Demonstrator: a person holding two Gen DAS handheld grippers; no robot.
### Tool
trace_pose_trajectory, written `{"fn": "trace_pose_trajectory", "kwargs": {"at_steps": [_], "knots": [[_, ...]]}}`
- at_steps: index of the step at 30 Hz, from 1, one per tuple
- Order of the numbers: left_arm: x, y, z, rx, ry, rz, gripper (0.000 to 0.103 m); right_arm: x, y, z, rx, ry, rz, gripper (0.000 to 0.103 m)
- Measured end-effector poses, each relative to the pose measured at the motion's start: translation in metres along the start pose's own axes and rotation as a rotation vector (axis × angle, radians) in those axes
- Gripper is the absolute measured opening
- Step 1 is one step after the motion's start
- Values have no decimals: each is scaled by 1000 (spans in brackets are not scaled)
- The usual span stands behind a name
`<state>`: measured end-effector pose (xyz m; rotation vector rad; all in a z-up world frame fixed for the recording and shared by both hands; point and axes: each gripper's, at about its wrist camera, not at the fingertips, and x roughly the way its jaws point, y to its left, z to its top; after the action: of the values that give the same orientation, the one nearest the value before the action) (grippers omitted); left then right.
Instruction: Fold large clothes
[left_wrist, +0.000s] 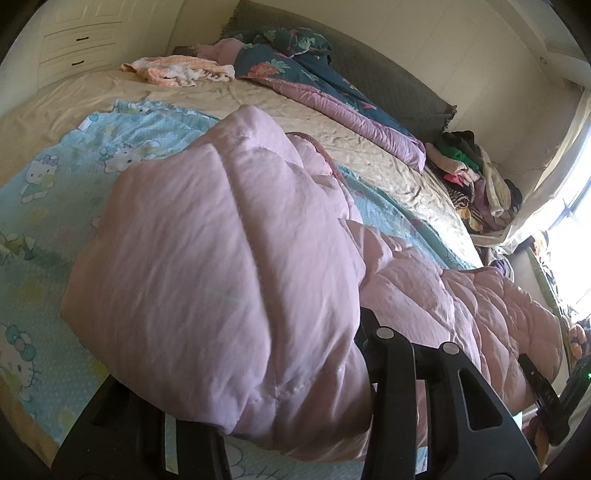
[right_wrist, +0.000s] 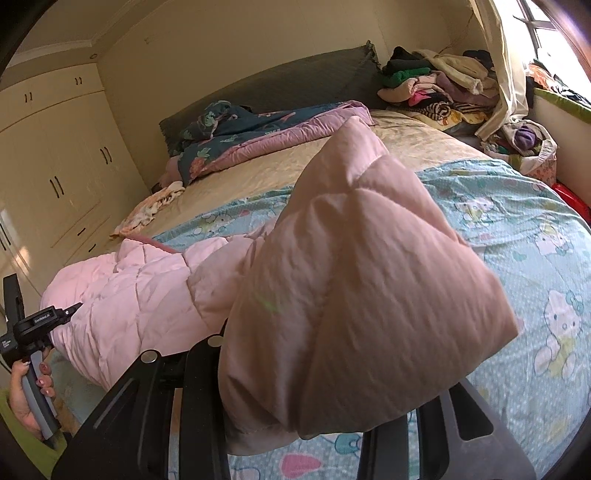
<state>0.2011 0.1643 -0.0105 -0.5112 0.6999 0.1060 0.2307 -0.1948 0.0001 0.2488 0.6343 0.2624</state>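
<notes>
Bed (right_wrist: 332, 162) in beige sheet, bearing a blue cartoon-print cover (right_wrist: 517, 229), pink quilted coat (right_wrist: 129, 288), floral duvet (left_wrist: 295, 74), peach cloth (left_wrist: 177, 70), and clothes pile (right_wrist: 436, 88) lying at its head.

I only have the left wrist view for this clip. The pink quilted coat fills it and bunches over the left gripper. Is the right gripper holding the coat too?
Observer: Yes. In the right wrist view the right gripper is shut on a bunched end of the pink quilted coat, lifted above the blue cartoon sheet.
Operator: Is the left hand visible there?
Observer: Yes, a hand grips the left gripper's handle at the lower left edge, beside the rest of the coat lying on the bed.
Operator: Anything on the wall opposite the window?
Observer: A cream wardrobe with dark handles runs along it.
</notes>
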Motion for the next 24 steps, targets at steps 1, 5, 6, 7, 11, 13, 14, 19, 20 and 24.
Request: {"fn": "trace_pose_trajectory", "kwargs": {"at_steps": [1, 5, 6, 7, 11, 13, 14, 19, 20, 24], "knots": [[-1, 2, -2, -1, 1, -1, 33, -1, 1, -3, 0, -1, -2, 32], [-3, 11, -7, -2, 5, -6, 34, -6, 4, -11, 2, -10, -14, 32], [-4, 12, -9, 1, 7, -7, 34, -7, 4, -13, 4, -11, -16, 32], [-5, 14, -10, 5, 8, -8, 34, -8, 4, -14, 9, -12, -16, 32], [-6, 22, -16, 6, 21, -8, 35, -10, 4, -17, 38, -8, -14, 32], [-6, 25, -20, 11, 29, -6, 36, -10, 2, -20, 52, -4, -10, 32], [-5, 29, -21, 8, 34, -6, 37, -10, -1, -20, 59, -2, -7, 33], [2, 34, -28, 5, 50, 8, 40, 3, -18, -25, 125, 34, -11, 36], [3, 35, -29, 2, 53, 9, 41, 6, -22, -30, 135, 41, -12, 37], [8, 39, -34, -8, 63, 20, 47, 22, -35, -33, 173, 73, -21, 43]]}}
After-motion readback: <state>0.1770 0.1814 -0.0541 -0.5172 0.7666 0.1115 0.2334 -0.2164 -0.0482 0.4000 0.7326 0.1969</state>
